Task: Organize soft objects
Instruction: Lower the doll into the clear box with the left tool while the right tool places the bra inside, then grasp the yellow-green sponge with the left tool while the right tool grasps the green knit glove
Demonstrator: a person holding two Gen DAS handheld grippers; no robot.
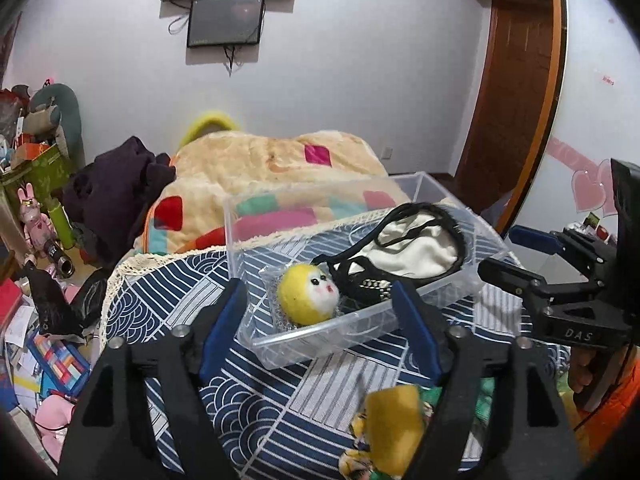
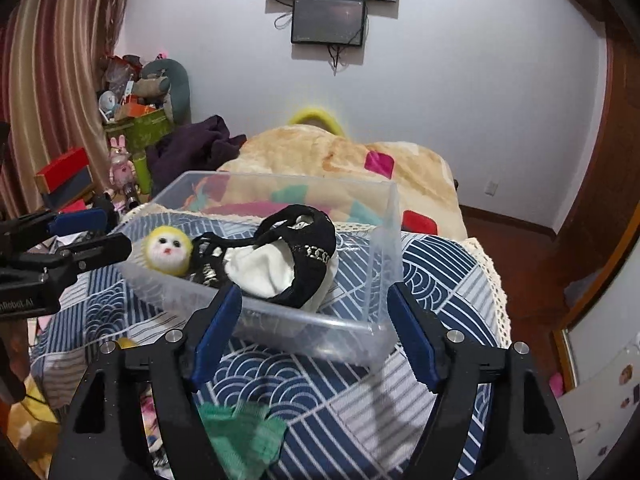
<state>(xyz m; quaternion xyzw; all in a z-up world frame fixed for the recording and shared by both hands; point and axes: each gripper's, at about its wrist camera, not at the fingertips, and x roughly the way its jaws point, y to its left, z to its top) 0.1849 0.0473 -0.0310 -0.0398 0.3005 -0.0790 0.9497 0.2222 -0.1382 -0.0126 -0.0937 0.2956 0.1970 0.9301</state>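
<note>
A clear plastic bin (image 1: pixel 352 320) (image 2: pixel 384 248) sits on a blue-and-white patterned cloth. Inside it lie a round yellow plush face (image 1: pixel 308 294) (image 2: pixel 166 254) and a white-and-black soft garment (image 1: pixel 408 252) (image 2: pixel 288 264). My left gripper (image 1: pixel 320 312) is open and empty just in front of the bin. My right gripper (image 2: pixel 312 316) is open and empty at the bin's near wall. It also shows in the left wrist view (image 1: pixel 516 256). A yellow soft toy (image 1: pixel 392 428) lies on the cloth below the left fingers. A green cloth (image 2: pixel 240 436) lies below the right fingers.
A cream blanket (image 1: pixel 260 168) with coloured patches lies behind the bin, with a dark purple garment (image 1: pixel 116 188) at its left. Cluttered toys and boxes (image 1: pixel 36 160) fill the left side. A wooden door (image 1: pixel 520 80) stands at the right.
</note>
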